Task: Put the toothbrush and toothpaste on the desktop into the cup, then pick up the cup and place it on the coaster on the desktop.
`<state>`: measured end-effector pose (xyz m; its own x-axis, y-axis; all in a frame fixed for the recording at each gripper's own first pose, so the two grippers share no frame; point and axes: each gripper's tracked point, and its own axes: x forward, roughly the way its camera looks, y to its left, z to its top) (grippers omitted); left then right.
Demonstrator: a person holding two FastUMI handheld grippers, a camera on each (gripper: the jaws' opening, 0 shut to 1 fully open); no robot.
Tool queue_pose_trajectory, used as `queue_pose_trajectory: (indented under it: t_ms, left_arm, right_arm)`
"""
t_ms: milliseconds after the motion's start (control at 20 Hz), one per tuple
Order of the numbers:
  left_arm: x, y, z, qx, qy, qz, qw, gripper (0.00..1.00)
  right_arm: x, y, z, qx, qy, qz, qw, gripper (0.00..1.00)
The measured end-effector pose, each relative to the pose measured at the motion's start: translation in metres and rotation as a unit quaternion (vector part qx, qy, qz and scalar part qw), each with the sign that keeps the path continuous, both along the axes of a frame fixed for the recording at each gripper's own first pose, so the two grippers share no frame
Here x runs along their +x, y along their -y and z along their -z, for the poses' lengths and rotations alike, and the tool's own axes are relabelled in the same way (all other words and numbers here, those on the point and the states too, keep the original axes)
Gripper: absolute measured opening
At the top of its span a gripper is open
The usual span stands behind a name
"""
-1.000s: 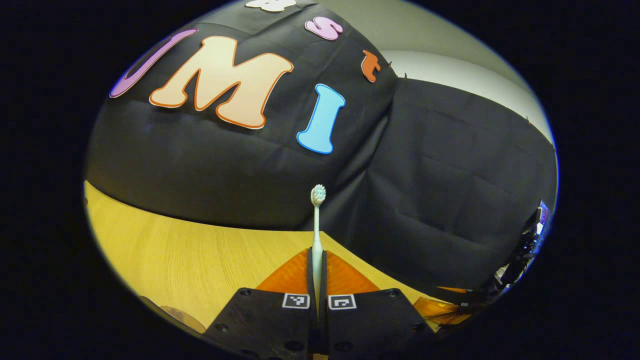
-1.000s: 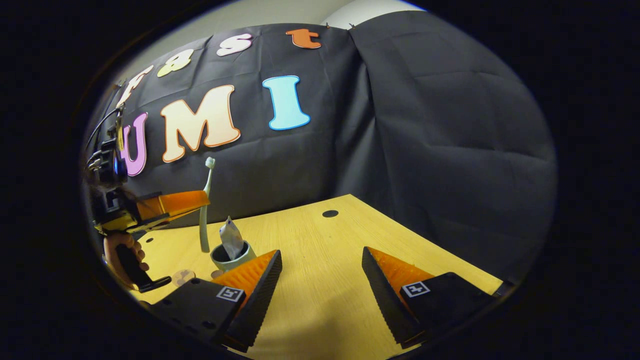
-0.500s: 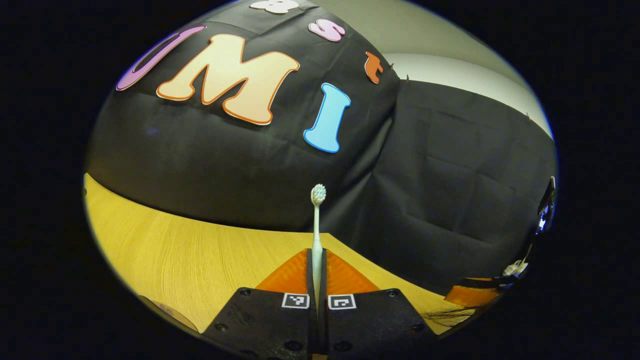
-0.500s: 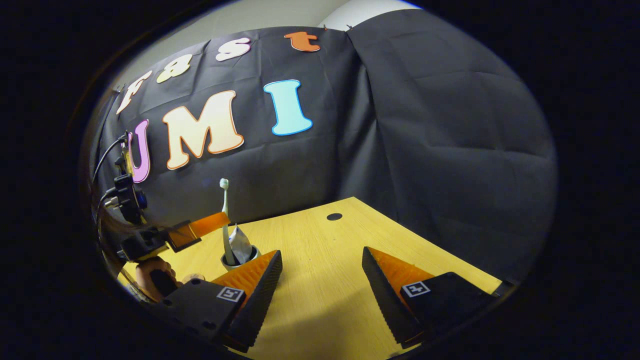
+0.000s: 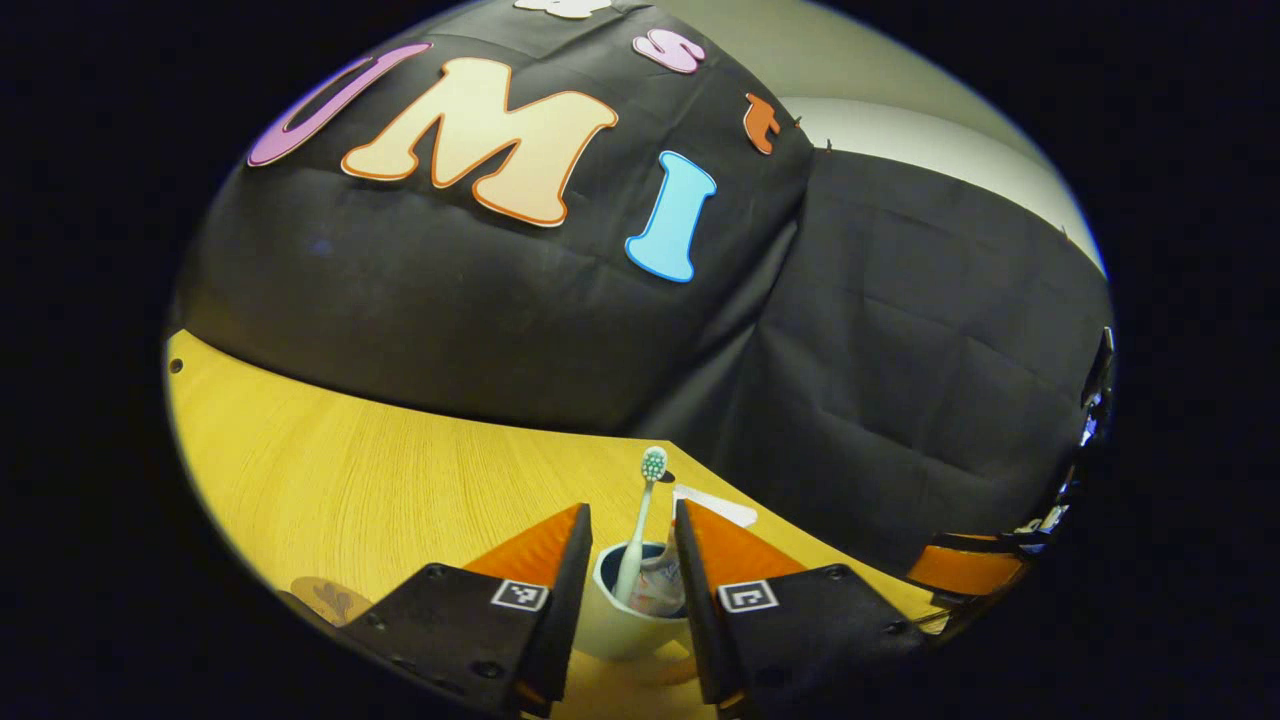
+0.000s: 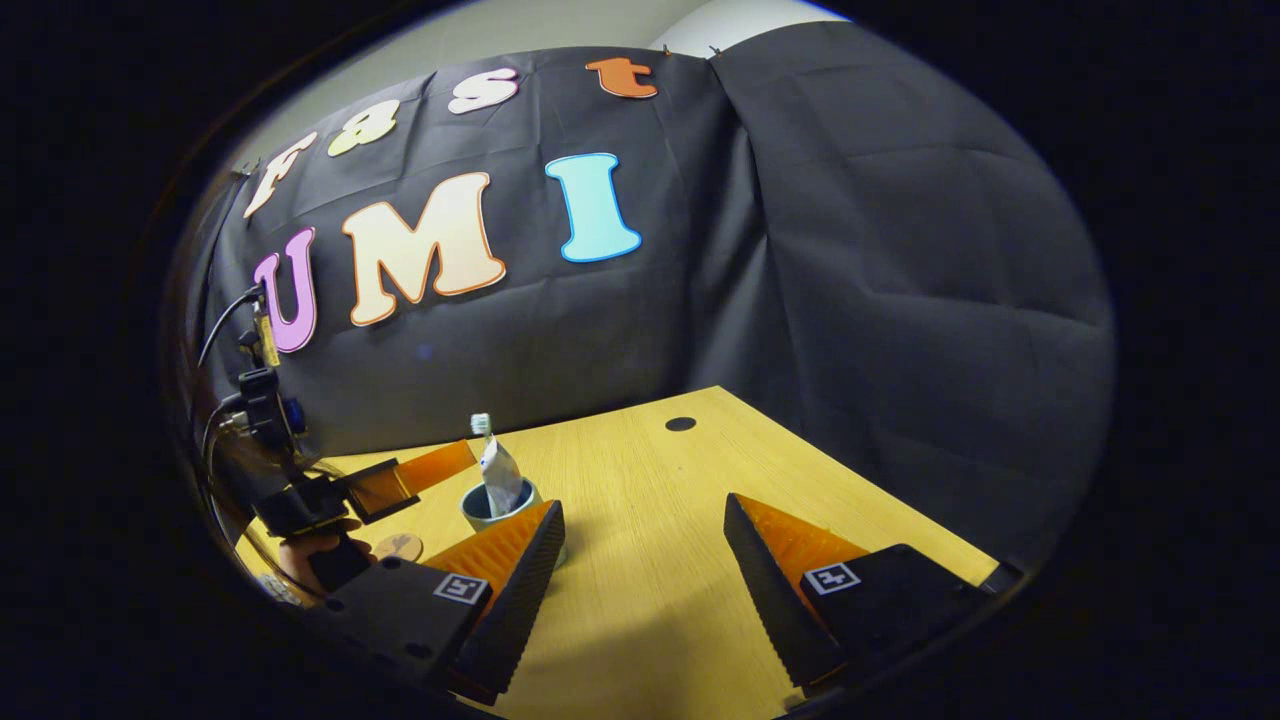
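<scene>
A pale cup (image 5: 622,628) stands on the wooden desktop (image 5: 380,480), showing between the spread fingers of my left gripper (image 5: 631,512), which is open. A white toothbrush (image 5: 640,525) stands in the cup, head up, leaning slightly. The toothpaste tube (image 5: 712,504) sits beside it in the cup. In the right gripper view the cup (image 6: 497,507) holds the toothpaste (image 6: 499,474) and the toothbrush head (image 6: 481,423), with the left gripper (image 6: 410,478) just to its left. My right gripper (image 6: 645,560) hovers open over the desk, to the right of the cup, holding nothing.
A round brown coaster (image 6: 398,547) lies on the desk left of the cup, near the hand (image 6: 310,555) that holds the left gripper; the coaster (image 5: 325,600) also lies low left in the left gripper view. A cable hole (image 6: 680,424) marks the desk's far side.
The left gripper came down to the cup and opened, letting go of the toothbrush, which now stands in the cup. The right gripper stayed open and hardly moved.
</scene>
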<state>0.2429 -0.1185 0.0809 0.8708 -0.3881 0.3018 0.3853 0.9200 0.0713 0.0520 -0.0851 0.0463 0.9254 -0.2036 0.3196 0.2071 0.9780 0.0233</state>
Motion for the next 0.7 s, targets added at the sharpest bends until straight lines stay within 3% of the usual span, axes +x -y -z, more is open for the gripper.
queue_pose_trajectory:
  t_ms: [50,100,150,200,250,300,350,700]
  left_arm:
    - [-0.004,-0.002,0.003,-0.002,-0.001,0.001,1.0,0.52]
    - [-0.01,-0.007,0.005,-0.003,-0.001,-0.002,1.0,0.65]
    - [-0.014,-0.015,0.007,-0.002,-0.004,-0.011,1.0,0.71]
    - [-0.019,-0.031,0.013,0.002,-0.012,-0.032,0.999,0.89]
    - [-0.024,-0.04,0.015,0.006,-0.016,-0.044,0.999,0.93]
    - [-0.029,-0.05,0.016,0.009,-0.016,-0.058,0.998,0.93]
    - [-0.035,-0.06,0.016,0.014,-0.015,-0.068,0.997,0.93]
    - [-0.083,-0.145,0.027,0.052,-0.029,-0.146,0.988,0.93]
  right_arm:
    - [0.001,-0.002,0.0,0.001,-0.001,-0.002,1.0,0.98]
    - [0.001,-0.006,0.0,0.0,-0.002,-0.006,1.0,0.98]
    - [0.003,-0.011,0.0,-0.006,-0.006,-0.009,1.0,0.98]
    - [0.005,-0.019,-0.003,-0.012,-0.009,-0.016,1.0,0.98]
    - [0.006,-0.027,-0.004,-0.016,-0.014,-0.024,0.999,0.98]
    - [0.008,-0.033,-0.006,-0.02,-0.018,-0.03,0.999,0.94]
    - [0.011,-0.04,-0.007,-0.025,-0.025,-0.038,0.999,0.98]
    - [0.04,-0.083,-0.017,-0.024,-0.081,-0.09,0.992,0.98]
